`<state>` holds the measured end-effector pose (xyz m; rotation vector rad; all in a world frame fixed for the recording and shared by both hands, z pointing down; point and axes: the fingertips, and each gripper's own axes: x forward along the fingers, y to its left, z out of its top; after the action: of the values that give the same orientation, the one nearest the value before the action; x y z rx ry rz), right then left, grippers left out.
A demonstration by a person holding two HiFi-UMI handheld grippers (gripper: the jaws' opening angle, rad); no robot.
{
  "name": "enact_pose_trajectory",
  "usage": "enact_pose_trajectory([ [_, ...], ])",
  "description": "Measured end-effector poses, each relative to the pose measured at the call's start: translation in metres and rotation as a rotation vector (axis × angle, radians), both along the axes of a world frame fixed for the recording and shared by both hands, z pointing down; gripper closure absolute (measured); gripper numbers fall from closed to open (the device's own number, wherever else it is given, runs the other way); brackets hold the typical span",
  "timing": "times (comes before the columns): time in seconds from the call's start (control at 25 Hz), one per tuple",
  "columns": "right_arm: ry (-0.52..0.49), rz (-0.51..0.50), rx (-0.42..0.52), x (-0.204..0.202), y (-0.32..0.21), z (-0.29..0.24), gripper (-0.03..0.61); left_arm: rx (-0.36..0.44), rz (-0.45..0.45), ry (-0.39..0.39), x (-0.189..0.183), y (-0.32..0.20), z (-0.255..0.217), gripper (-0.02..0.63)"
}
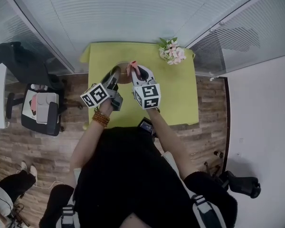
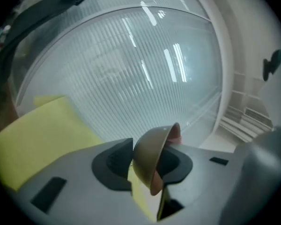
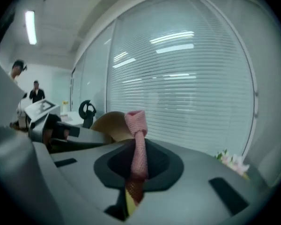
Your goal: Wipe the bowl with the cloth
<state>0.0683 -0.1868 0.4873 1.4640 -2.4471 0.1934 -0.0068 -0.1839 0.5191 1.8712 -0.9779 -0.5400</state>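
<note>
Edges and room: the green tabletop (image 1: 173, 96) meets a glass wall with blinds (image 1: 133, 13) along its far edge. A bunch of flowers (image 1: 172, 51) sits at its far right corner, well apart from the work. Bare green surface lies to the right of both claws. A black chair (image 1: 38, 109) stands on the wood floor (image 1: 209, 103) off the left edge.

Pose: both forearms reach forward from the body and converge above the middle of the tabletop. The left wrist carries a bead bracelet (image 1: 100, 118). The left claw (image 2: 147, 170) points level and is rolled, with its marker cube (image 1: 96, 95) tilted. It pinches the brown bowl (image 2: 149, 154), which is held on its side off the tabletop, one jaw against the outer curve and the other inside the rim. The right claw (image 3: 138, 168) is pressed together on the pink cloth (image 3: 138, 139), whose free end stands up out of the jaws just beside the bowl's rim.

Obscured: from the head view the bowl is largely covered by the claws. Whether the cloth touches the bowl's inside cannot be told.
</note>
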Motion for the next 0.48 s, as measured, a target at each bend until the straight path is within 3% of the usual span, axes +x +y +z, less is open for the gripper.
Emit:
enact_pose_trajectory([
  [0.12, 0.301, -0.064, 0.173, -0.004, 0.002, -0.022, 0.555, 0.154, 0.086, -0.247, 0.002, -0.003, -0.014, 0.489],
  [0.24, 0.604, -0.166, 0.333, -0.016, 0.009, -0.034, 0.555, 0.294, 0.131, -0.634, 0.001, -0.004, -0.022, 0.491],
  [0.32, 0.770, -0.252, 0.409, -0.030, 0.018, -0.034, 0.557, 0.369, 0.178, -0.854, 0.006, -0.001, -0.021, 0.536],
  [0.36, 0.832, -0.283, 0.439, -0.036, 0.022, -0.033, 0.557, 0.378, 0.201, -0.908, 0.009, 0.000, -0.020, 0.566],
  [0.4, 0.865, -0.296, 0.457, -0.040, 0.024, -0.032, 0.557, 0.368, 0.220, -0.908, 0.010, 0.000, -0.018, 0.576],
  [0.48, 0.846, -0.288, 0.453, -0.042, 0.024, -0.032, 0.557, 0.308, 0.239, -0.791, 0.010, 0.000, -0.017, 0.581],
])
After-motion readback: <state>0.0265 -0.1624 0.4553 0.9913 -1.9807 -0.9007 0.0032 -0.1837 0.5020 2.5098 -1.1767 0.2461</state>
